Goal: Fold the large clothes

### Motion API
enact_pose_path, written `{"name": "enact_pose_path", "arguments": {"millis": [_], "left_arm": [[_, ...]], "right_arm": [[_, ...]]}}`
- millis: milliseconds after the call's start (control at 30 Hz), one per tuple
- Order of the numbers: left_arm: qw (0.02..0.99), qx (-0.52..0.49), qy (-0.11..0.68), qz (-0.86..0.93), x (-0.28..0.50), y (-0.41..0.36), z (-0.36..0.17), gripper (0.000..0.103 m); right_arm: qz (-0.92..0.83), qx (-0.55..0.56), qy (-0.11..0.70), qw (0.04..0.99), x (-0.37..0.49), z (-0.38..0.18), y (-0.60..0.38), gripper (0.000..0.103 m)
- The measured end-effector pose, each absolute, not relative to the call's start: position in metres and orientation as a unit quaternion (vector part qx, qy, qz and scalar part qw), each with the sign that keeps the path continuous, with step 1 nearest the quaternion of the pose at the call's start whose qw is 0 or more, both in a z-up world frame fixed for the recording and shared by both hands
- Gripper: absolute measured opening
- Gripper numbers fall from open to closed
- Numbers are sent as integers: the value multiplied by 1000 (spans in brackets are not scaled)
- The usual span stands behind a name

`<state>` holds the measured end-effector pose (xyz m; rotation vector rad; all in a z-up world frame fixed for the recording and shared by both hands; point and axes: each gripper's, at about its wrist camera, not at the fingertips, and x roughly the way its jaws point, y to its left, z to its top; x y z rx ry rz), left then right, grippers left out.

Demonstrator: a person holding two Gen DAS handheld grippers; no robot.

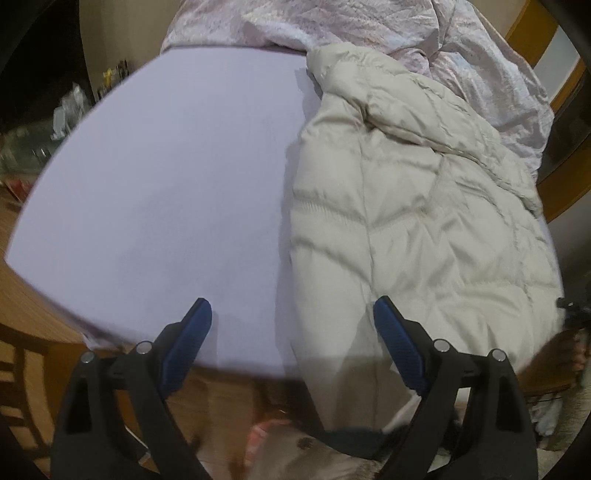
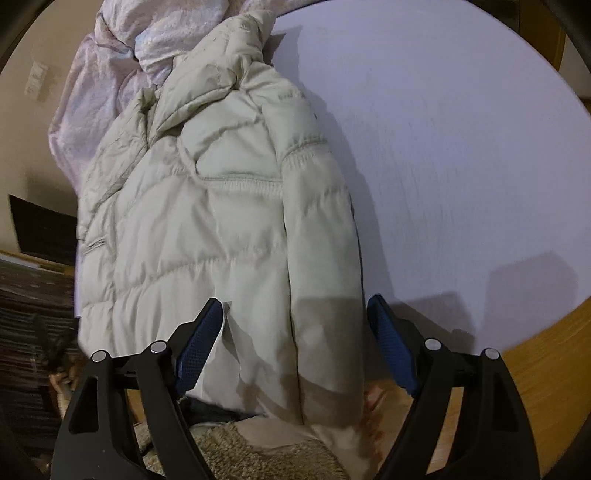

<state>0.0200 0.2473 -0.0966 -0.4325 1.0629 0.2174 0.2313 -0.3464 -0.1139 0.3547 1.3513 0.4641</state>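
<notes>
Cream puffer jacket (image 1: pixel 417 206) lies on the bed (image 1: pixel 155 177), a pale lilac sheet, along one side edge w/ its hem hanging over the near edge. Collar end points to the far edge, touching a crumpled pink duvet (image 1: pixel 332 26). Left gripper (image 1: pixel 291 317): jaws spread wide, nothing between the pads, over the near edge just beside the jacket. Right gripper (image 2: pixel 295 314): jaws spread too, straddling the jacket's hem above it, not pinching.
</notes>
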Motion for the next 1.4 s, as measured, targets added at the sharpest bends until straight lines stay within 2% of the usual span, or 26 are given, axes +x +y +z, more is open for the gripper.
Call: {"name": "enact_pose_path", "arguments": {"millis": [33, 100, 167, 433, 533, 567, 600, 667, 700, 800, 1067, 1400], "left_arm": [[833, -213, 501, 97, 17, 246, -98, 83], [830, -234, 499, 85, 9, 245, -101, 78], [831, -244, 494, 79, 3, 243, -101, 75], [822, -266, 503, 38, -7, 220, -112, 73], [815, -281, 506, 28, -7, 217, -119, 66], [815, -287, 504, 25, -7, 217, -120, 57], [813, -294, 502, 19, -7, 218, -119, 50], [815, -287, 503, 23, -6, 215, -115, 40], [818, -276, 503, 22, -6, 212, -111, 29], [832, -251, 495, 29, -5, 206, -95, 18], [884, -171, 432, 59, 14, 198, -24, 14], [922, -84, 360, 113, 111, 196, 46, 14]], "right_arm": [[219, 171, 617, 736, 229, -114, -350, 79], [238, 200, 620, 720, 221, -118, -356, 71], [245, 207, 618, 717, 214, -119, -358, 69], [276, 241, 606, 706, 202, -123, -354, 68], [287, 248, 602, 703, 200, -125, -353, 66], [289, 247, 602, 702, 199, -125, -351, 60], [290, 246, 606, 699, 198, -127, -350, 46], [293, 241, 613, 693, 196, -128, -347, 29], [293, 232, 608, 701, 195, -123, -345, 23], [291, 216, 593, 719, 195, -107, -341, 17], [278, 154, 521, 792, 212, -40, -314, 12], [219, 67, 413, 882, 281, 24, -257, 12]]}}
